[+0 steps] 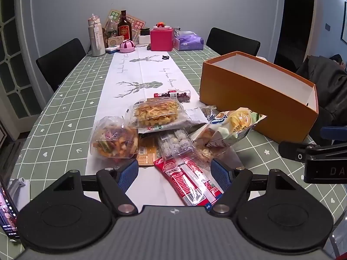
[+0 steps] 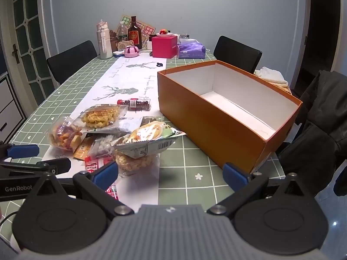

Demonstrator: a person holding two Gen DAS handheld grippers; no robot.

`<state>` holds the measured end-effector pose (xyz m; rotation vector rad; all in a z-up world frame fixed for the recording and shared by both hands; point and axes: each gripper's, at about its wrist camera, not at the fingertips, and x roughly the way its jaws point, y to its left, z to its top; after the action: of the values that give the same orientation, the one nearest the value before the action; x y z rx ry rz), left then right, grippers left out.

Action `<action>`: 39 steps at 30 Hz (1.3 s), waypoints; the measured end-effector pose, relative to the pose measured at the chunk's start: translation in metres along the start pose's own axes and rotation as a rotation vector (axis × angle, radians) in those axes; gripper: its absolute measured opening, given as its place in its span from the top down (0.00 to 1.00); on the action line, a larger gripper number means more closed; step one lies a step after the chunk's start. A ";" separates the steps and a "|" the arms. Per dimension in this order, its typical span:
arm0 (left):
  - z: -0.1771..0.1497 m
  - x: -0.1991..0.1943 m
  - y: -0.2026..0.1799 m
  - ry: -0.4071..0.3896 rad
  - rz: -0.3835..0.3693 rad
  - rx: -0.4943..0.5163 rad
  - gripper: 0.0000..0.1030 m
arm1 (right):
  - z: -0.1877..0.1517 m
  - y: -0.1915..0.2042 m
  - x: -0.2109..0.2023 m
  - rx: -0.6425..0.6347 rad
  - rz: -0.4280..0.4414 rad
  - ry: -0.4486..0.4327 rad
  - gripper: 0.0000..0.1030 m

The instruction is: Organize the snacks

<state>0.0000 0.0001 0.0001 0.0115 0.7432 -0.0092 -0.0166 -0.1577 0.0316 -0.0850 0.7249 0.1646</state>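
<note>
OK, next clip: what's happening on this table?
A person holding a gripper in each hand is about to sort a pile of snack packets into an orange box, which is open with nothing inside yet. Both grippers are open and hold nothing. The left gripper hovers over the near end of the pile, its fingers either side of a red sausage pack. The right gripper hangs between the pile and the box. The waffle pack lies on top.
</note>
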 end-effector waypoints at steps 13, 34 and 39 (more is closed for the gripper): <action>-0.003 0.000 0.004 0.006 -0.005 0.005 0.14 | -0.007 0.005 0.006 0.005 -0.006 0.000 0.03; -0.004 0.000 0.004 0.015 -0.002 0.003 0.14 | -0.002 0.005 0.008 -0.017 0.002 0.034 0.03; -0.003 0.001 0.004 0.017 -0.002 0.002 0.14 | 0.000 0.006 0.010 -0.022 0.004 0.041 0.03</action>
<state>-0.0017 0.0037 -0.0028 0.0126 0.7606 -0.0111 -0.0106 -0.1507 0.0248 -0.1082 0.7645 0.1746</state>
